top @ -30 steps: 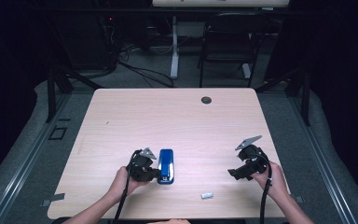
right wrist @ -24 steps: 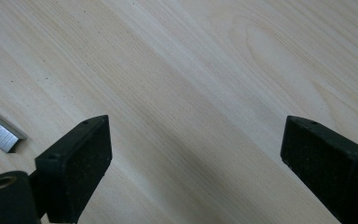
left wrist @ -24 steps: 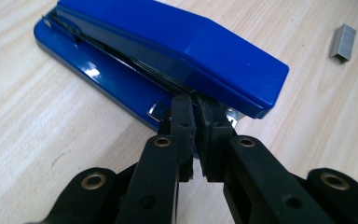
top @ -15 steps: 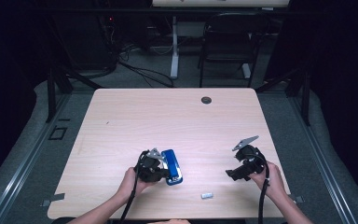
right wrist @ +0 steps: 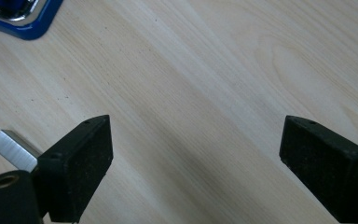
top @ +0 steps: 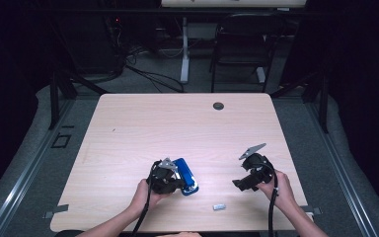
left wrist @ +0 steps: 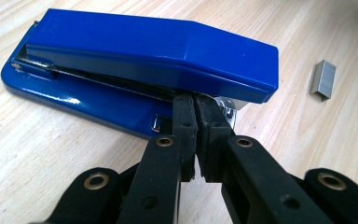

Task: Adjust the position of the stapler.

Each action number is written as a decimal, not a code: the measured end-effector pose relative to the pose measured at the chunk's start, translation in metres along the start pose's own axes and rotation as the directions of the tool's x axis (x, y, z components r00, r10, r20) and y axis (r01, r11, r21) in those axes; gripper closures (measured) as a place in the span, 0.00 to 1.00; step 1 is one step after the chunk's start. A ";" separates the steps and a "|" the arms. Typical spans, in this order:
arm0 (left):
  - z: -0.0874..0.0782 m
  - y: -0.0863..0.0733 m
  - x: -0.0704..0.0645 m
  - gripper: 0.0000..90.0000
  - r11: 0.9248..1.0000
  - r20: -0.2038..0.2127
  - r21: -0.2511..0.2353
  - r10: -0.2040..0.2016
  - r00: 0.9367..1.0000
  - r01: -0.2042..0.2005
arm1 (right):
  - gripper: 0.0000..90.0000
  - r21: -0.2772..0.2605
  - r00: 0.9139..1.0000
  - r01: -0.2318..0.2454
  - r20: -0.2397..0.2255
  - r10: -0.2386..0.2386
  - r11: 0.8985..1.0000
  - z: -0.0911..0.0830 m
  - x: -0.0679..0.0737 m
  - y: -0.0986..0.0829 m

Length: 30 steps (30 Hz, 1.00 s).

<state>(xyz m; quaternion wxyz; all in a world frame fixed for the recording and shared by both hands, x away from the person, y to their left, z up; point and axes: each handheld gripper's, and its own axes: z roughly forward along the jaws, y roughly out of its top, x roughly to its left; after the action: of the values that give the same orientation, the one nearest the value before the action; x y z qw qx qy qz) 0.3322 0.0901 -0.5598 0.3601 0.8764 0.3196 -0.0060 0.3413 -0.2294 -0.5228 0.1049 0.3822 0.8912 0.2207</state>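
Your left tongs (left wrist: 196, 105) are pressing, nearly closed, into the blue stapler's (left wrist: 144, 60) front gap on the desk (top: 177, 123). Your right tongs (right wrist: 193, 158) are hovering wide open and empty, well apart from it, a staple strip (right wrist: 11, 149) lying just beside them.

A dim lab: bare wooden table (top: 187, 123), floor cables (top: 148, 79), black curtains, an empty chair (top: 239, 44).

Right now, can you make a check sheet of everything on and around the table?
Surface: pale wooden table, bare apart from a round dark grommet.
Job's things: glossy blue metal stapler and a small silver strip of staples lying apart from it.
Clutter: nothing seen.
Claws: left claw shut, tips at the stapler's front; right claw open over bare wood.
Cables: black cable trails from the right claw.
Surroundings: dark room, black chair, floor wires.
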 end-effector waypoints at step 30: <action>0.001 0.024 0.007 0.34 0.995 -0.010 0.083 -0.061 0.998 0.061 | 0.06 -0.062 0.986 -0.074 -0.152 0.063 0.995 0.010 0.022 0.026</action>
<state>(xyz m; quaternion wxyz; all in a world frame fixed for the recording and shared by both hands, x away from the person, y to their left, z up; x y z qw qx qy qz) 0.3520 0.0808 -0.5466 0.3218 0.8805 0.3471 -0.0268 0.3465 -0.1942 -0.5192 0.0426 0.3911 0.8750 0.2821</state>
